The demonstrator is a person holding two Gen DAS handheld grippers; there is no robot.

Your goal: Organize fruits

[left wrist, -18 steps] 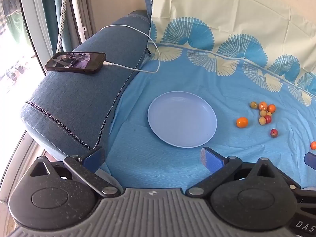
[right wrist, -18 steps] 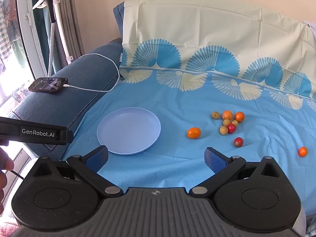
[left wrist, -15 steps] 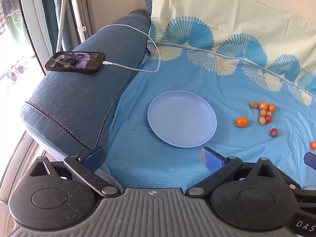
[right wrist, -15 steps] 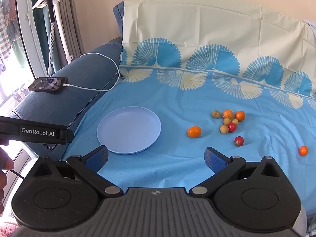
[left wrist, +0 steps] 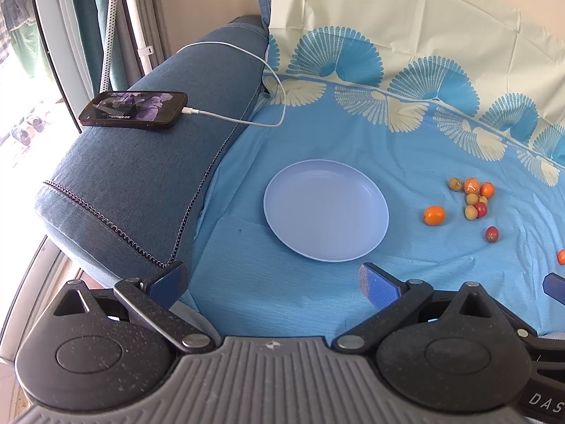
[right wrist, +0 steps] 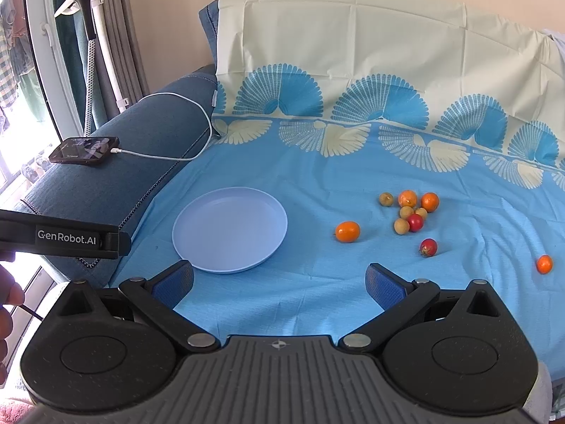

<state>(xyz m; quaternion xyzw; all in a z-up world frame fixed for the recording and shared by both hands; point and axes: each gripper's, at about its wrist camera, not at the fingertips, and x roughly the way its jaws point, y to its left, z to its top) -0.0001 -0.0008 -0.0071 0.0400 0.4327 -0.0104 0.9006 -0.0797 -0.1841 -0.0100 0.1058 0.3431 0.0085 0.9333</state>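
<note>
The fruits (right wrist: 409,212) lie loose on the blue sheet (right wrist: 317,162), to the right of the round plate (right wrist: 229,229) and apart from it. Nearest the plate is an oval orange fruit (right wrist: 348,231), its long axis running left-right. Beyond it sits a tight cluster; a red one (right wrist: 428,247) lies nearer the camera, alone.

The right gripper (right wrist: 279,281) is spread wide with nothing between its jaws — so is the left gripper (left wrist: 273,282).

Only the right view shows a stray orange fruit (right wrist: 544,264) whole, the left gripper's side and a hand (right wrist: 7,318). The left view shows the phone (left wrist: 134,109) and its cable (left wrist: 247,81) closer.
</note>
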